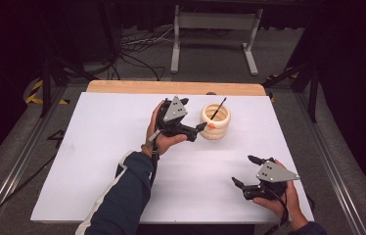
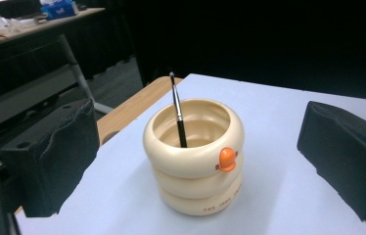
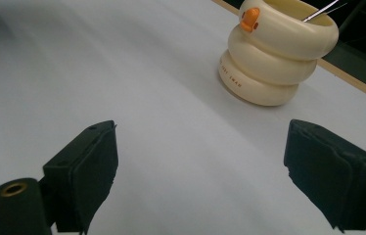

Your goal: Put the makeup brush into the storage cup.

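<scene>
A cream pot [image 1: 215, 123] built like stacked rings, with an orange beak on its side, stands upright on the white tabletop [image 1: 112, 156]. A thin black brush [image 1: 218, 107] leans inside it. My left gripper [image 1: 195, 113] sits just left of the pot, open, its jaws apart on either side of the pot's near face without touching it. In the left gripper view the pot [image 2: 195, 166] and the brush [image 2: 177, 115] lie ahead between the left gripper's [image 2: 203, 161] wide jaws. My right gripper [image 1: 242, 169] rests open near the front right corner, nothing between its jaws [image 3: 200, 171]; the pot [image 3: 274, 54] is farther off.
A wooden strip [image 1: 171, 87] borders the table's far edge. Behind it a grey metal stand [image 1: 215, 29] and cables lie on the floor. Dark rails run along both sides of the table. A sleeved forearm [image 1: 122, 196] crosses the front of the table.
</scene>
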{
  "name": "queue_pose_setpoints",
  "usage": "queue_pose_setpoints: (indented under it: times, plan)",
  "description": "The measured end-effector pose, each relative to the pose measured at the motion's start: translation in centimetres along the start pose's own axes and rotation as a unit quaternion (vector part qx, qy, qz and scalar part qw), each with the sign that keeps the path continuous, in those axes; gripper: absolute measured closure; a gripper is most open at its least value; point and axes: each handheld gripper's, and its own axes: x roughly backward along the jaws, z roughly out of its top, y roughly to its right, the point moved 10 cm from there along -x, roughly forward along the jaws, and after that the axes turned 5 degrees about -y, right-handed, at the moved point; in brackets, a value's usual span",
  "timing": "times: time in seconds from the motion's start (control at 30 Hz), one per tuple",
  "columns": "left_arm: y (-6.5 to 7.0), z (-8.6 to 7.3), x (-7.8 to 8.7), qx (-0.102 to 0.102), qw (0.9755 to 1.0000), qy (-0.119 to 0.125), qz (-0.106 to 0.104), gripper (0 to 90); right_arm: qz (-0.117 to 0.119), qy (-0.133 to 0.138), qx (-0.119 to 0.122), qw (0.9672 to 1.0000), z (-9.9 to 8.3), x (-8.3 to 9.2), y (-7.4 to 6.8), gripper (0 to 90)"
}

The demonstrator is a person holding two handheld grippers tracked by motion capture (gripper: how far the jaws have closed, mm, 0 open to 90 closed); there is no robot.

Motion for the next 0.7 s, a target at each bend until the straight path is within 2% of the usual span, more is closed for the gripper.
queue_pose_setpoints:
  times: [0.3,0.53,0.7]
  plan:
    - [0.1,-0.2,1.6,-0.019,0.9998,0.001,0.004,1.2,0.000,0.000,0.000,1.0000,0.0,0.0,0.0,13.8]
    - [0.5,-0.2,3.2,-0.051,0.9986,0.001,0.016,2.4,-0.004,0.001,0.001,1.0000,0.0,0.1,0.1,13.8]
    - [0.6,0.0,4.6,-0.055,0.9982,0.010,0.021,2.4,-0.007,0.006,0.002,1.0000,0.1,0.4,0.2,13.8]
